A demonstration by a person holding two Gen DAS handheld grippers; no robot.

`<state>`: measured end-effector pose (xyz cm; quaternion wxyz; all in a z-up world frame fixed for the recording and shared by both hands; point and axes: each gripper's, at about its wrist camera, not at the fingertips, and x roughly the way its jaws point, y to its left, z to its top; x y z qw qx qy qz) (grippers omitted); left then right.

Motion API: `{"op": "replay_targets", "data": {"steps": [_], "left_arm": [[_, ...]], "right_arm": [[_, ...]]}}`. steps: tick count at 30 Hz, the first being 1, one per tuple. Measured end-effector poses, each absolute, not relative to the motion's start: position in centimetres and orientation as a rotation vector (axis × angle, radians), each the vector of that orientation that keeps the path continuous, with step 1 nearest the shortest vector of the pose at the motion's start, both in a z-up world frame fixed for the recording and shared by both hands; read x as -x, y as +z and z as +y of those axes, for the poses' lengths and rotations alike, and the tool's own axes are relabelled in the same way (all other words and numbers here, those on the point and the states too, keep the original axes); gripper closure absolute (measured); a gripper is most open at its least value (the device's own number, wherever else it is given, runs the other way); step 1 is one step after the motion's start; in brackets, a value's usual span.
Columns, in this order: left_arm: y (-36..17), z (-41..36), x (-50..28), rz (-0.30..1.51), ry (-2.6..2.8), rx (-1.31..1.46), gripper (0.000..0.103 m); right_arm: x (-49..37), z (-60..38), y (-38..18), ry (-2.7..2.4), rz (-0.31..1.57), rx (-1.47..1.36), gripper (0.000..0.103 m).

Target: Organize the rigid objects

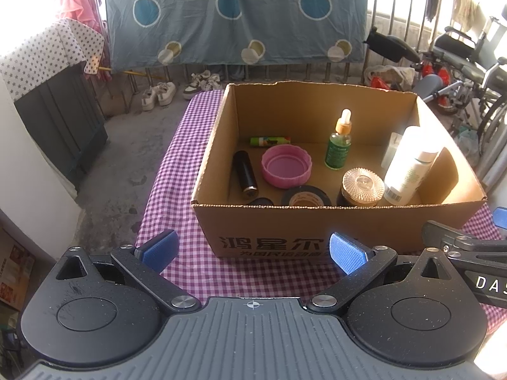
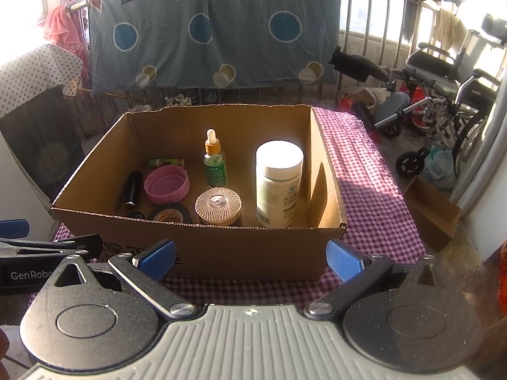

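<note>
We had both grippers parked on the near side of the cardboard box [image 1: 317,221], short of its front wall, nothing held. Left gripper [image 1: 252,251]: jaws spread wide, empty, blue pads [image 1: 345,251] clear of the box. Right gripper [image 2: 250,259]: same, spread wide and empty, its fingers [image 2: 157,258] just in front of the box's front wall. The two sat side by side; each showed at the edge of the other's view.

The box stood on a table under a purple checked cloth [image 1: 177,171], top open, printed text on the front face.

Everything we could see was already inside it:
- white bottle [image 2: 279,183], upright, right side, close to the right wall, in strong sun
- dropper bottle [image 2: 214,164], green, upright, toward the back middle
- jar with a ribbed clear lid [image 2: 218,205], near the front wall, between the tape and the white bottle
- black tape roll [image 2: 169,213], flat, against the front wall, partly hidden by it
- pink lid [image 1: 286,166], open side up, left of centre
- black cylinder [image 1: 245,174], lying down, left of the pink lid
- small green tube [image 1: 269,141], lying down near the back wall

Another pale container behind the white bottle in the left view was too washed out to identify.

Background: hanging blue sheet [image 2: 215,31], a wheelchair [image 2: 443,95] on the right.
</note>
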<state>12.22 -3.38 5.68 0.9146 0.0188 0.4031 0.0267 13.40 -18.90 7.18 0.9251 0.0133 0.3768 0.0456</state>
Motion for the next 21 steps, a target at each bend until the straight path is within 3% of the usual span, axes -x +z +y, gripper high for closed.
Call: {"op": "replay_targets", "data": {"steps": [21], "left_arm": [[5.77, -3.45, -12.18, 0.830, 0.057, -0.040, 0.001]], "right_arm": [[-13.34, -18.94, 7.30, 0.093, 0.771, -0.031, 0.000]]}}
